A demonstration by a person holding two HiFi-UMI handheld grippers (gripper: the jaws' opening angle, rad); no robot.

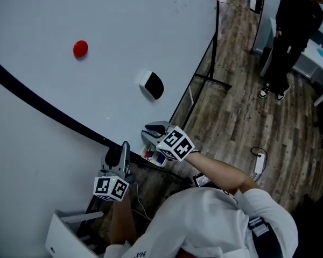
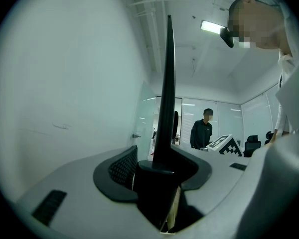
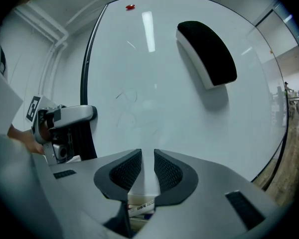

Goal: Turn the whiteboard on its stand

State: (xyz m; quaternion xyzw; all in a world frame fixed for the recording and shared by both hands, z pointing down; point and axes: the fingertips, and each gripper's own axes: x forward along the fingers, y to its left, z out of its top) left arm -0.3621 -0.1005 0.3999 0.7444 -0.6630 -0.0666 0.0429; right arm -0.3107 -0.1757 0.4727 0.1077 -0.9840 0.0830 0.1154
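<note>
The whiteboard (image 1: 124, 26) is large and tilts across the head view, with a black frame (image 1: 43, 109) along its lower left edge. My left gripper (image 1: 125, 147) is shut on that frame, which runs edge-on between its pads in the left gripper view (image 2: 162, 158). My right gripper (image 1: 151, 133) hovers at the board's bottom edge over the pen tray (image 1: 152, 156). It faces the board face (image 3: 154, 83), its jaws a narrow gap apart (image 3: 142, 156) with nothing gripped. A marker (image 3: 142, 207) lies just below them. The left gripper (image 3: 65, 116) shows at that view's left.
A black eraser (image 1: 152, 85) and a red magnet (image 1: 80, 48) stick to the board. The stand's black leg (image 1: 212, 79) reaches over the wooden floor. A person in black (image 1: 290, 36) stands at the far right. A power strip (image 1: 259, 165) lies on the floor.
</note>
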